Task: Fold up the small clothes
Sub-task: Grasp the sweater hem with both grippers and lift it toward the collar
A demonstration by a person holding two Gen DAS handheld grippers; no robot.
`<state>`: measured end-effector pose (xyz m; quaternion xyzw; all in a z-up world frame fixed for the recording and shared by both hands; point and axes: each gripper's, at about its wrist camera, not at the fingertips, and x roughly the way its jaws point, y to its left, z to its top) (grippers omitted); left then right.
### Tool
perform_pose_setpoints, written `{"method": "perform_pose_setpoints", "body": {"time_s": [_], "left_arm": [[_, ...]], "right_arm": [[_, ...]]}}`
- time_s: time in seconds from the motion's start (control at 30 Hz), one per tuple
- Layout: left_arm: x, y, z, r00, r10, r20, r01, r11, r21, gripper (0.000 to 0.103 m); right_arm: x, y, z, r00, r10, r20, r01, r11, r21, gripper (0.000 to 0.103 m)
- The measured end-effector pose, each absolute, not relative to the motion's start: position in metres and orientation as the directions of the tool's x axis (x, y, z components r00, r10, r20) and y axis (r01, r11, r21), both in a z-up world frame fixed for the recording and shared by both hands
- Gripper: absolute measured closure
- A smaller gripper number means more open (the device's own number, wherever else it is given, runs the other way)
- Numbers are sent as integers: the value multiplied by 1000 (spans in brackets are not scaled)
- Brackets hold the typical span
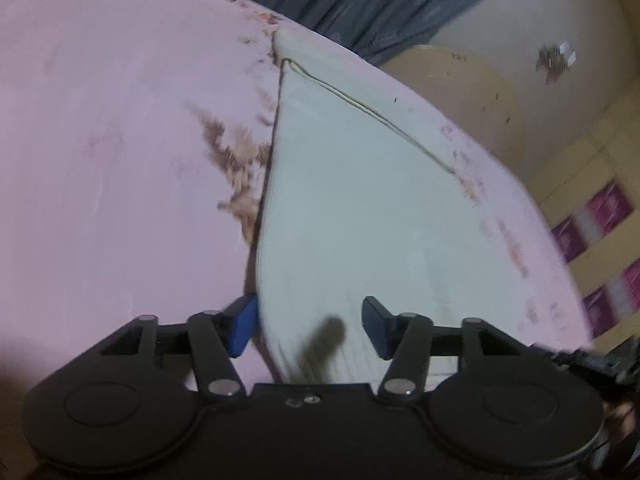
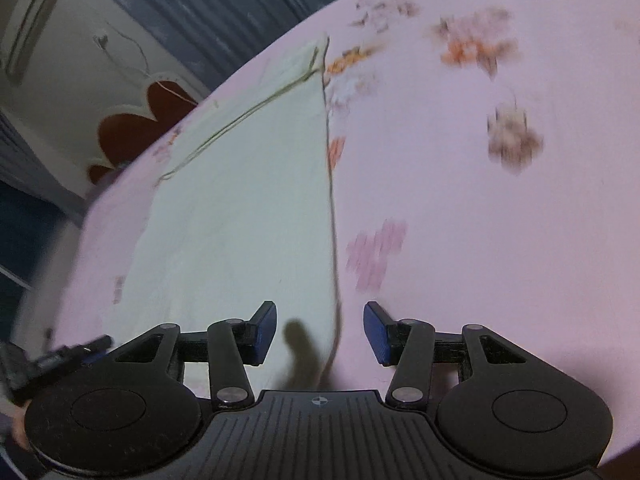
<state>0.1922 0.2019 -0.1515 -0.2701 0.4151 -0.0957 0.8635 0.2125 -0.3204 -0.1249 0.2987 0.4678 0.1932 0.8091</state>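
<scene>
1. The left gripper (image 1: 308, 326) has its blue fingers (image 1: 242, 328) standing partly open, pressing on nothing. The near end of the pale garment (image 1: 352, 208) lies below the gap, and its left edge runs just beside the left finger.
2. The right gripper (image 2: 320, 332) stands equally part-open and empty. The garment's (image 2: 240, 220) right edge passes under the gap between the fingers (image 2: 378, 332), nearer the left one; the right finger is over bare sheet.
3. The garment lies flat on the pink flowered bed sheet (image 1: 100, 120), narrowing away from both grippers, with a folded flap and a seam line at its far end.
4. Beyond the bed hangs a blue-grey curtain (image 2: 208, 4).
</scene>
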Motion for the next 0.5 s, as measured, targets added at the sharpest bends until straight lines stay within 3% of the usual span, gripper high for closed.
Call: {"method": "perform_pose_setpoints", "body": {"time_s": [0.17,0.27,0.3,0.33,0.37,0.43,0.5], "left_arm": [[185,218,-168,663,-464,-587,-101,722,-684,54],[194,215,-173,658,-490,-572,-93,701,-707,54],[198,213,-172,653,-494,-574,-81,707,-702,58],[202,209,-172,643,-506,-575,-61,714,-697,93],[203,206,-173,633,-514,-579,-51,719,-693,97],[196,206,-169,673,-513,-533,-27,703,-710,100],[192,204,-169,678,-470,-565,-40,744,-667,100]], "right_arm": [[212,-318,-132,469,662,-585,-43,679,733,54],[219,-315,-136,456,693,-558,-51,646,761,55],[222,-313,-136,451,700,-553,-59,642,764,61],[226,-312,-136,442,706,-553,-69,641,764,71],[228,-310,-137,433,707,-560,-78,648,757,98],[226,-310,-128,450,698,-557,-125,667,735,101],[216,-317,-115,489,708,-509,-178,653,737,101]]}}
